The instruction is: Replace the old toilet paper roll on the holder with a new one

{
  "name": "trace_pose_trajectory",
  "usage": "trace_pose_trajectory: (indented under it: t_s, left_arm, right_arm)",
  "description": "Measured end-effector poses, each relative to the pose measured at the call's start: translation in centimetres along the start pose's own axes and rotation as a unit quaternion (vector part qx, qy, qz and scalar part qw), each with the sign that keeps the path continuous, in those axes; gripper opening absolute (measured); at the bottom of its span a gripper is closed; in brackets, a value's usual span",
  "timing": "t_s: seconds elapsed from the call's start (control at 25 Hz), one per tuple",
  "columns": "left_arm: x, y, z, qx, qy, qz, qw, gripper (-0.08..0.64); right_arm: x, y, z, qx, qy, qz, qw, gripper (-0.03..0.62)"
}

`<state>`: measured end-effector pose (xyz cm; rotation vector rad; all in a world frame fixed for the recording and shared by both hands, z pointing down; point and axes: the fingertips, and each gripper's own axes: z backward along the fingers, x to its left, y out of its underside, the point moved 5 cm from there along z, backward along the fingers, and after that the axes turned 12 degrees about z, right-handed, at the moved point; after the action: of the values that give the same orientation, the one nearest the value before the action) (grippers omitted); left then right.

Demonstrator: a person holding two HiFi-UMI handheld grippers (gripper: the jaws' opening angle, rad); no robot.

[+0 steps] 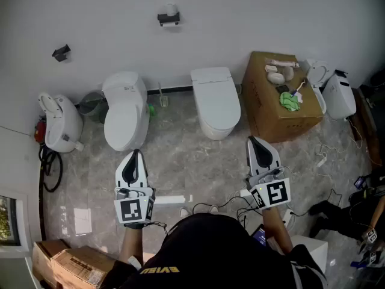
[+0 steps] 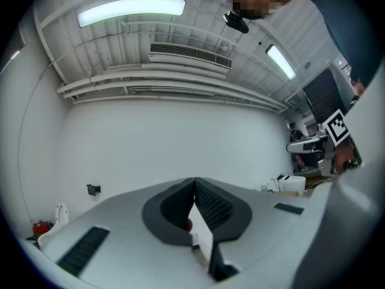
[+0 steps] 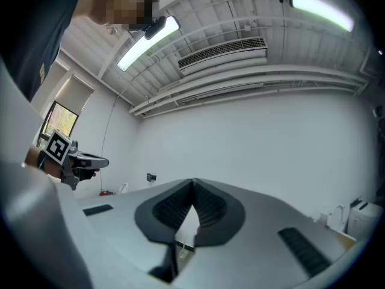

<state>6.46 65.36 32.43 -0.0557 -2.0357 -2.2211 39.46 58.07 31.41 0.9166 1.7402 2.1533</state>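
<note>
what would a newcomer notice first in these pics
A left toilet and a centre toilet, both white, stand on the floor against the wall, with a cardboard box bearing a green cloth to their right. On the wall above them sits the toilet paper holder with its roll, while the left gripper and right gripper hover shut and empty.

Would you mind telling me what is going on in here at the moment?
A person stands facing a row of toilets with the left gripper and the right gripper held out in front, both shut and empty. Nothing is being handled: the toilet paper roll sits on its wall holder, and what look like spare rolls lie on top of a cardboard box to the right.
</note>
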Motion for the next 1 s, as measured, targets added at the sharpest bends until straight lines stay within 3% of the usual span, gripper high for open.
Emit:
trace_pose_trajectory:
  t_s: [0.36, 0.64, 0.76, 1.0]
  left_arm:
    - [0.3, 0.0, 0.1, -0.01, -0.009, -0.005, 0.9999, 0.012]
    - [1.0, 0.5, 0.6, 0.009, -0.02, -0.018, 0.9996, 0.012]
    - [1.3, 0.5, 1.0, -0.003, -0.006, -0.015, 0.9999, 0.012]
    - [1.9, 0.2, 1.5, -0.018, -0.023, -0.016, 0.9995, 0.012]
  right_arm:
    - [-0.4, -0.2, 0.1, -0.018, 0.002, -0.002, 1.0, -0.005]
    - [0.2, -0.1, 0.4, -0.016, 0.003, 0.001, 1.0, -0.005]
    - [0.6, -0.1, 0.2, -0.022, -0.003, -0.001, 1.0, -0.003]
    - [1.0, 0.1, 0.1, -0.019, -0.008, -0.003, 1.0, 0.032]
